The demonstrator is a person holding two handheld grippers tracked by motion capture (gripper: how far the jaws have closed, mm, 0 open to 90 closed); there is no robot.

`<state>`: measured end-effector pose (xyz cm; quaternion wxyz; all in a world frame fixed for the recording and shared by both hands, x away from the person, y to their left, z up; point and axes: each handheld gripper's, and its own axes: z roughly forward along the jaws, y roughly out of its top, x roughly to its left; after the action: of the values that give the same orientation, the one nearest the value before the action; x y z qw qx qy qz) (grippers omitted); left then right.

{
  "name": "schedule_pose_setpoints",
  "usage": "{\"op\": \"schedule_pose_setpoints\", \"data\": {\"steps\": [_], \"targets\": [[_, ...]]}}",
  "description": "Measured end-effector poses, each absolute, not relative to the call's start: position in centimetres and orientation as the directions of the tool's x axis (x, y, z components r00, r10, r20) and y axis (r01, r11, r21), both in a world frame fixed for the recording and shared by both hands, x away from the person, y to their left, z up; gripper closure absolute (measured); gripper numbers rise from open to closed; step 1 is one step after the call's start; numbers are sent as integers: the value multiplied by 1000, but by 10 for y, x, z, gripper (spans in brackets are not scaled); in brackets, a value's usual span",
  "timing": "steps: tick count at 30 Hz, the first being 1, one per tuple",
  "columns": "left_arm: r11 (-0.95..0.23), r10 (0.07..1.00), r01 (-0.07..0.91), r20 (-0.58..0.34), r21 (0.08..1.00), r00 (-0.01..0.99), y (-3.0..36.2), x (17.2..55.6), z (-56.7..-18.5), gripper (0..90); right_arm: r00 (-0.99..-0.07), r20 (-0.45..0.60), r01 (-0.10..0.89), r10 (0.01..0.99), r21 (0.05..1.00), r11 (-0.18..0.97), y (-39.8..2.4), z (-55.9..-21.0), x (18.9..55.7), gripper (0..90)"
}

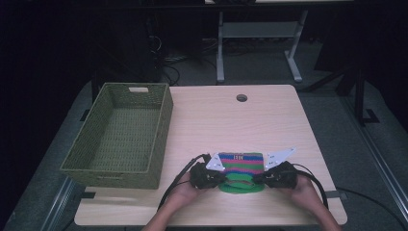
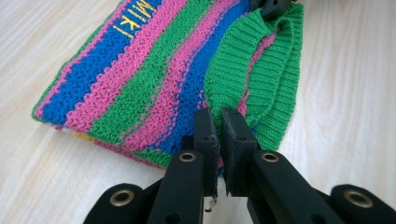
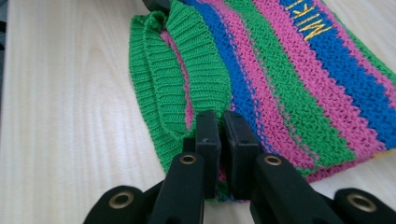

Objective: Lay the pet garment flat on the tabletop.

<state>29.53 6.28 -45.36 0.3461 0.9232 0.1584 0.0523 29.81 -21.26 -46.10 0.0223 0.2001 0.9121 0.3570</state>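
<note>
A: What might go wrong here?

B: Both grippers pinch only the thin knit beside the green collar (image 2: 243,70). Judging by that shallow bite, the loose weave could slip free or stretch if the hands pull apart unevenly.

A: Where is the sweater (image 1: 240,163)?

B: It lies folded on the table (image 1: 269,115), right of the basket (image 1: 122,137) and well apart from it. The left gripper (image 2: 219,122) is clamped on the sweater's edge at one side of the collar, and the right gripper (image 3: 221,123) is clamped on the opposite side.
</note>
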Motion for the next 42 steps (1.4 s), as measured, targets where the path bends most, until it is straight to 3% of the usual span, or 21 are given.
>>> {"op": "schedule_pose_setpoints", "data": {"steps": [9,42], "targets": [[-721,325,256,-11,644,945,73,287,-450,851,-933,116,330,342,658,677,-202,-459,287,855],[-665,332,273,-51,695,942,81,282,-429,844,-926,143,343,349,706,620,-211,-435,282,858]]}}
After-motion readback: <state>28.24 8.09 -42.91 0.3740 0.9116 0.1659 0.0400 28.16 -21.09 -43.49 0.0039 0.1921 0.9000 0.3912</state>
